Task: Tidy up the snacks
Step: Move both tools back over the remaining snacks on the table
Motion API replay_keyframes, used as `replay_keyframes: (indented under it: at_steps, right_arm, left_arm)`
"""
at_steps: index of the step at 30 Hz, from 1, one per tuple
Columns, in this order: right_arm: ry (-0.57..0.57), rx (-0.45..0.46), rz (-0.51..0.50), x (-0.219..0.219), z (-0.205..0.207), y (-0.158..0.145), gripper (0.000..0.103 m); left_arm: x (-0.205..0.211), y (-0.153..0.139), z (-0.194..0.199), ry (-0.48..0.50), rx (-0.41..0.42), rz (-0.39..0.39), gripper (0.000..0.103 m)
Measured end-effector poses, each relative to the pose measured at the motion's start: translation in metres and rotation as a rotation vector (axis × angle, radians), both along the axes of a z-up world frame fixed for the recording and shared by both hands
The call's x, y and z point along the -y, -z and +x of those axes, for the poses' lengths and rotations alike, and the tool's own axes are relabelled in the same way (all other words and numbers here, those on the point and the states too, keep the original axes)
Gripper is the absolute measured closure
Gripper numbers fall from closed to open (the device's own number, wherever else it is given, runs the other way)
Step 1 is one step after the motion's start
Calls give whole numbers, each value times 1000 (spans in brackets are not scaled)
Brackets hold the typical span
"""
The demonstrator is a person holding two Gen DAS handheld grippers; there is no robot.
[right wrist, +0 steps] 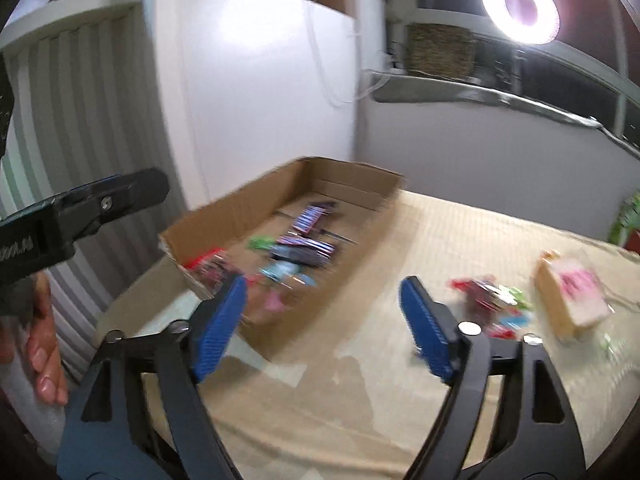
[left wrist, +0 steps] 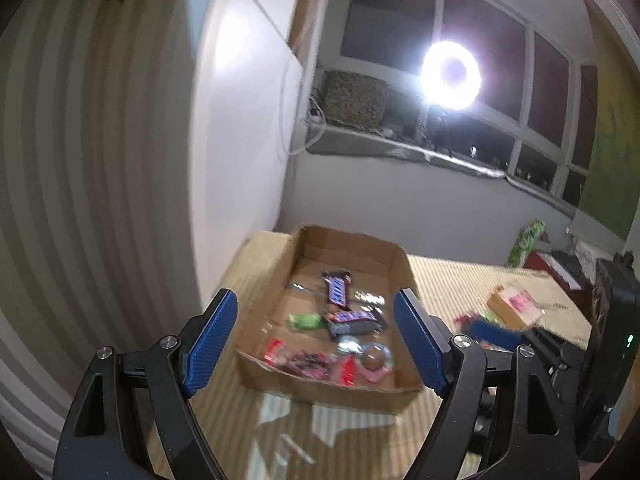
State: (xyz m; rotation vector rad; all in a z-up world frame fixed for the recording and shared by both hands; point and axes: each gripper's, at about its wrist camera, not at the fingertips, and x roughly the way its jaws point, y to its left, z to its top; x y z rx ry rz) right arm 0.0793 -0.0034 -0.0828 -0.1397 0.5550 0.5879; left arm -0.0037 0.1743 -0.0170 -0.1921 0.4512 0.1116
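The left claw (left wrist: 315,334) hangs spread wide above the tabletop (left wrist: 452,280), gripping nothing; the right claw (right wrist: 322,326) is likewise agape and empty; a shallow cardboard box (left wrist: 402,268) lies with its long axis running away from the left claw, its near end framed between the blue pads (left wrist: 210,344); snack bars (left wrist: 338,292) and sweets rest inside; more loose snacks (right wrist: 492,300) and a small carton (right wrist: 570,300) lie ahead and to the right of the right claw.

My tongs' pads (left wrist: 212,340) are ribbed blue, on matt black plastic arms. The box (left wrist: 400,276) is plain matt cardboard, holding glossy wrappers (left wrist: 352,318), on ribbed beige cloth (right wrist: 360,400).
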Motion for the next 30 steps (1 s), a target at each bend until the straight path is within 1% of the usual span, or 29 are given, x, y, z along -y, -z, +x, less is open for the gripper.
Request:
replay_keyframes:
  at_steps: [3,10,12,15,17,21,27,30]
  right_arm:
    - [66,0,10,43,-5,6,10]
    - [271,-51,39,161,-13,26,10]
    - [313,-57,46,184,-17,30,10]
    - [363,-72,54,218,-23,35,10]
    - [383,-76,60,232,-25,37,10]
    - [396,-69,66,243,-24,34,10]
    - [405,-78,68,252,-20,36,10]
    - [413,-93,54,254,-12,39,10]
  left_arm:
    - [33,7,4,55,-27,15,23]
    - [124,27,19,220,-86,52,23]
    - [149,35,23,260,-108,60,23]
    - [171,41,24,291,-132,77,23]
    - [179,45,23,297,-145,88,23]
    - [185,48,24,284,-164,101,23]
    - [181,56,37,263,-214,59,23]
    - [183,65,47,266,-246,55,23]
